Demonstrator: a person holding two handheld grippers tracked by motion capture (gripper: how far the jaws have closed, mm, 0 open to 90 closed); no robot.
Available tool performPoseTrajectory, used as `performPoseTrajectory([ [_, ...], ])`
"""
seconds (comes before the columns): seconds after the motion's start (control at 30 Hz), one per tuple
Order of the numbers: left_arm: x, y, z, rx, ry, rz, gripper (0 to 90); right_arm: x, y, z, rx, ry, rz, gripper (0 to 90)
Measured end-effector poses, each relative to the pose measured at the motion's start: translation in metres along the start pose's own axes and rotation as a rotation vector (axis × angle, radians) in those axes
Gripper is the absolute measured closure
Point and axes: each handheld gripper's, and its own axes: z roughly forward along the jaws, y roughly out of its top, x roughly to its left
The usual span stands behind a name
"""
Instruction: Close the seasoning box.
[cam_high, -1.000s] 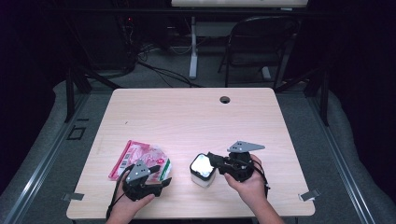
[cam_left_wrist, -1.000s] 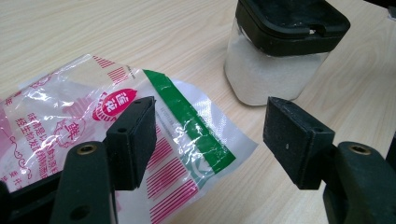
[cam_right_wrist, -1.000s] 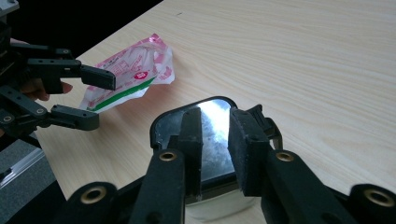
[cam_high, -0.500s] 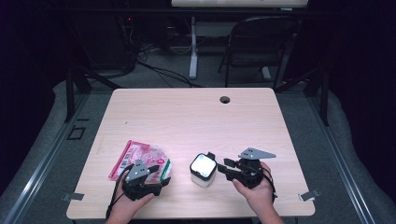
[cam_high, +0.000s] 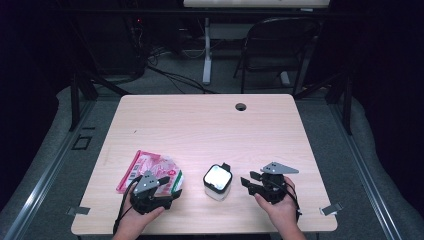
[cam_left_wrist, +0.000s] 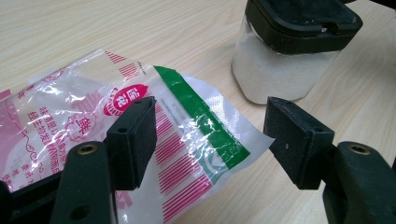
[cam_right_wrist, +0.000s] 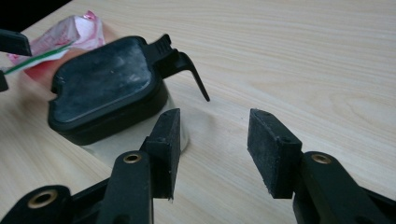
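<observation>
A pink and white plastic bag (cam_high: 150, 167) (cam_left_wrist: 70, 112) with a green stripe lies flat near the table's front left. My left gripper (cam_high: 170, 186) (cam_left_wrist: 212, 135) stands open over its near end; the bag's edge lies between the jaws and the pads stay off it. To the bag's right stands a clear jar (cam_high: 218, 181) (cam_left_wrist: 275, 70) (cam_right_wrist: 107, 84) of white grains with a black clip lid. My right gripper (cam_high: 248, 180) (cam_right_wrist: 215, 149) sits just right of the jar. Its jaws have just been opening and nothing is between them.
The light wooden table (cam_high: 210, 130) has a round cable hole (cam_high: 241, 106) near its far edge. A black chair (cam_high: 280, 45) and a white table leg (cam_high: 206, 55) stand on the floor beyond. Both hands rest close to the front edge.
My right gripper has drawn back to the right, away from the jar, and sunk toward the table, with its jaws spread apart. The left gripper, the bag and the jar have stayed put.
</observation>
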Motion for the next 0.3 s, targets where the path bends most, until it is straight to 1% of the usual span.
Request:
performPoseTrajectory([
  [0.03, -0.0007, 0.0001, 0.0001, 0.001, 0.003, -0.005, 35.0, -0.0007, -0.0003, 0.0004, 0.004, 0.001, -0.002, 53.3],
  [0.13, -0.0006, 0.0006, 0.0002, 0.000, -0.002, -0.005, 35.0, -0.0021, -0.0019, 0.0025, 0.007, -0.015, -0.006, 50.8],
  [0.3, 0.0001, 0.0020, -0.0004, -0.002, -0.004, -0.006, 35.0, -0.0067, -0.0041, 0.0051, 0.008, -0.026, 0.009, 49.1],
])
